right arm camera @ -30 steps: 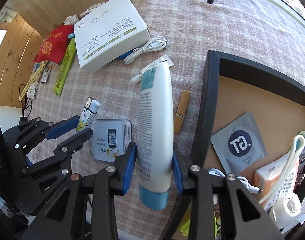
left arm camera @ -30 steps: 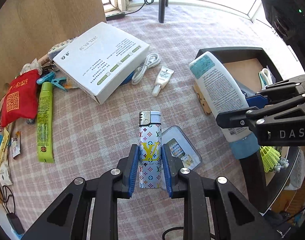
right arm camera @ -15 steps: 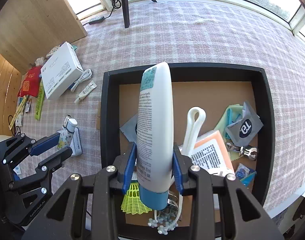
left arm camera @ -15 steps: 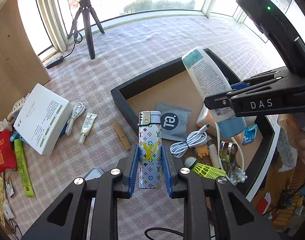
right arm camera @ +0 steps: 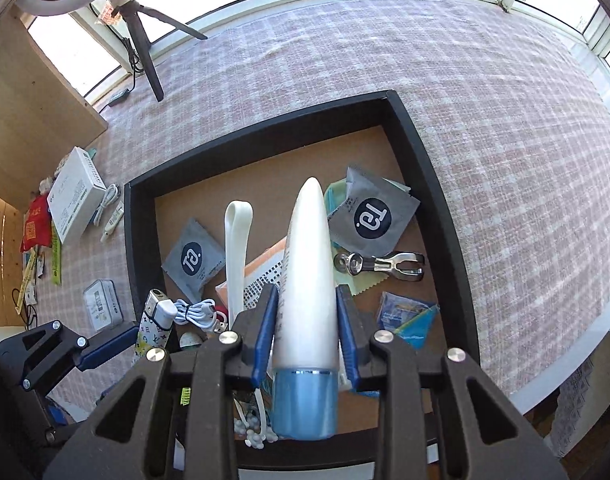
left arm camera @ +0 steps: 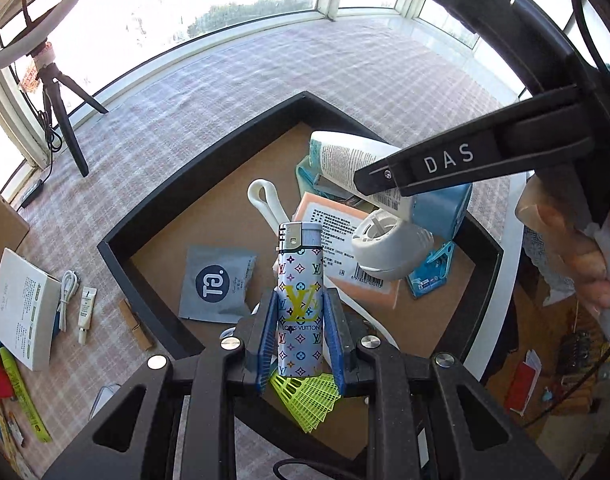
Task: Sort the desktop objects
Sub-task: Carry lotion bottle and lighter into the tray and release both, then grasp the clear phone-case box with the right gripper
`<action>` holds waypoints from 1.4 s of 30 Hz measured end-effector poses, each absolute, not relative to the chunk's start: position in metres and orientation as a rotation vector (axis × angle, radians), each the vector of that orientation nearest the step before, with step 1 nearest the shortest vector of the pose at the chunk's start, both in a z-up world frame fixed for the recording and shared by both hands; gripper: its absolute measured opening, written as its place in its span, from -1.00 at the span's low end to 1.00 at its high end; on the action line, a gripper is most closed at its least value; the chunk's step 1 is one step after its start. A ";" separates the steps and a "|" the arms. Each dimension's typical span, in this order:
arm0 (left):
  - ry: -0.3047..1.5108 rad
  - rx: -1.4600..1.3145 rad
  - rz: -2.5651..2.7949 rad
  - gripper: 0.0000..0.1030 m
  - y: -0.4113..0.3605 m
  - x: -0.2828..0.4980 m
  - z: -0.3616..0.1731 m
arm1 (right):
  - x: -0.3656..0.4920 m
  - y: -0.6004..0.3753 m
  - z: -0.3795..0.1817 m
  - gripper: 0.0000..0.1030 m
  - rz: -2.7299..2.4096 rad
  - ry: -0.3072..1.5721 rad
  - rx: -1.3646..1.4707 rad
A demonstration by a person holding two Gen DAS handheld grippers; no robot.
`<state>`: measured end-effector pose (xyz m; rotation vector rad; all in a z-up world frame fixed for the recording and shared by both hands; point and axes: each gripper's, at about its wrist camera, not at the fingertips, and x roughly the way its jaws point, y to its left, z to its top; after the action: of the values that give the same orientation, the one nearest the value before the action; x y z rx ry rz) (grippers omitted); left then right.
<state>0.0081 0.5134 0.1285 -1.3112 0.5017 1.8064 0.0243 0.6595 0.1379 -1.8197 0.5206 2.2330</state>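
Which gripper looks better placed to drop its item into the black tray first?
Probably left. The left gripper, jaws opening around the lighter, hangs inside the tray rim. The right gripper, jaws closing on the lotion tube, sits over piled items.

The yellow shuttlecock (left arm camera: 307,398) is half hidden behind the left gripper (left arm camera: 299,334); print on the orange box (left arm camera: 345,258) is too small to read.

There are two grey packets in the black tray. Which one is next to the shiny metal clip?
The grey foil packet at the tray's far right corner; the silver metal clip lies just below it. The other grey packet sits left, beyond the white strap.
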 end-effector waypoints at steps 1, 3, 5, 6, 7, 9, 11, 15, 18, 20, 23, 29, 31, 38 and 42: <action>0.512 -1.331 1.810 -0.39 0.515 0.007 0.127 | 0.024 0.659 0.137 -0.44 2.238 0.521 -1.833; 0.508 -1.333 1.841 -0.03 0.513 0.006 0.127 | 0.024 0.659 0.140 -0.36 2.230 0.532 -1.825; 0.506 -1.348 1.837 0.01 0.510 0.004 0.128 | 0.025 0.659 0.147 -0.28 2.245 0.509 -1.775; 0.510 -1.347 1.840 0.01 0.509 0.004 0.129 | 0.025 0.659 0.150 -0.28 2.251 0.504 -1.769; 0.515 -1.337 1.853 0.01 0.506 0.004 0.130 | 0.025 0.658 0.152 -0.28 2.259 0.511 -1.766; 0.526 -1.327 1.872 0.01 0.501 0.004 0.133 | 0.024 0.655 0.155 -0.28 2.275 0.513 -1.766; 0.516 -1.333 1.883 0.01 0.494 0.002 0.134 | 0.023 0.650 0.156 -0.28 2.285 0.505 -1.767; 0.522 -1.348 1.921 0.00 0.473 -0.002 0.134 | 0.019 0.635 0.157 -0.28 2.307 0.486 -1.793; 0.503 -1.381 1.952 0.00 0.449 -0.009 0.131 | 0.014 0.616 0.158 -0.28 2.324 0.456 -1.822; 0.478 -1.406 1.988 0.00 0.427 -0.016 0.129 | 0.011 0.602 0.159 -0.28 2.340 0.435 -1.845; 0.461 -1.447 2.037 0.00 0.394 -0.026 0.124 | 0.007 0.577 0.159 -0.28 2.368 0.400 -1.870; 0.412 -1.527 2.127 0.00 0.322 -0.049 0.114 | -0.004 0.519 0.153 -0.27 2.415 0.334 -1.935; 0.406 -1.553 2.154 0.00 0.300 -0.058 0.109 | -0.007 0.500 0.149 -0.27 2.425 0.304 -1.952; 0.362 -1.637 2.239 0.00 0.229 -0.091 0.092 | -0.021 0.439 0.139 -0.20 2.457 0.215 -1.962; 0.361 -1.667 2.270 0.01 0.202 -0.106 0.083 | -0.029 0.412 0.128 -0.17 2.461 0.181 -1.960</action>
<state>-0.1061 0.2017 0.0832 -1.6674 0.3608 2.2701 -0.0289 0.4121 0.1277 -1.9598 0.1809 2.4606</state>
